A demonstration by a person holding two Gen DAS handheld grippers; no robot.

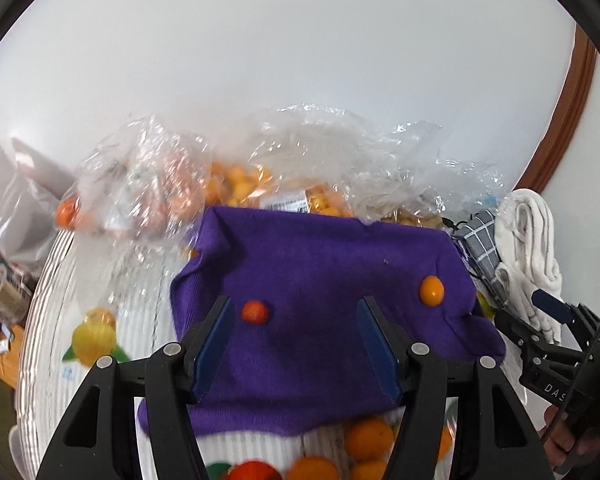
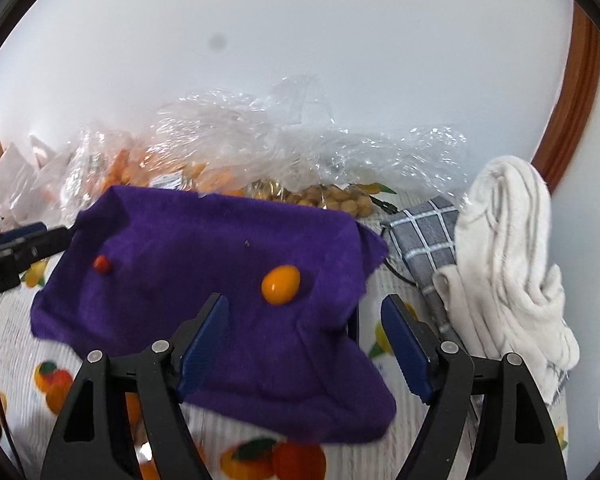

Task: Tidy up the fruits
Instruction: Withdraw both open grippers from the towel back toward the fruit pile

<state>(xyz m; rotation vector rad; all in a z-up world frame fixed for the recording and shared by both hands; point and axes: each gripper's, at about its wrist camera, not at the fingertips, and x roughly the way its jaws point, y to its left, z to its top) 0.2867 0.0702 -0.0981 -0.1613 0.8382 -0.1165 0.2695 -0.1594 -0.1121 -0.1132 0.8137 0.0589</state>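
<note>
Grippers first: the left gripper (image 1: 296,344) has its jaws apart with nothing between them, just hovering over the purple cloth (image 1: 324,312). Right gripper (image 2: 304,348) is the same deal, spread even wider, nothing pinched, also above the cloth (image 2: 204,300).

On the cloth sit two small fruits, well apart. The red one (image 1: 255,312) is just beside the left gripper's left finger and looks round, so no real long axis to call. The orange one (image 2: 280,284) is oval, lying with its long axis roughly level in the right wrist view, tipped up slightly to the right; it sits just ahead of the right gripper's gap.

Behind the cloth is a heap of clear plastic bags (image 2: 260,148) with orange and yellowish fruit inside, but glare and blur make it hard to tell what kinds. The cloth's far edge hides the bags' bases. A checked grey cloth (image 2: 424,232) and a white towel (image 2: 508,248) lie to the right, the towel overlapping the grey one. The fruit-print tablecloth (image 2: 16,344) is mostly covered, and the gripper bodies cut off the near part.
</note>
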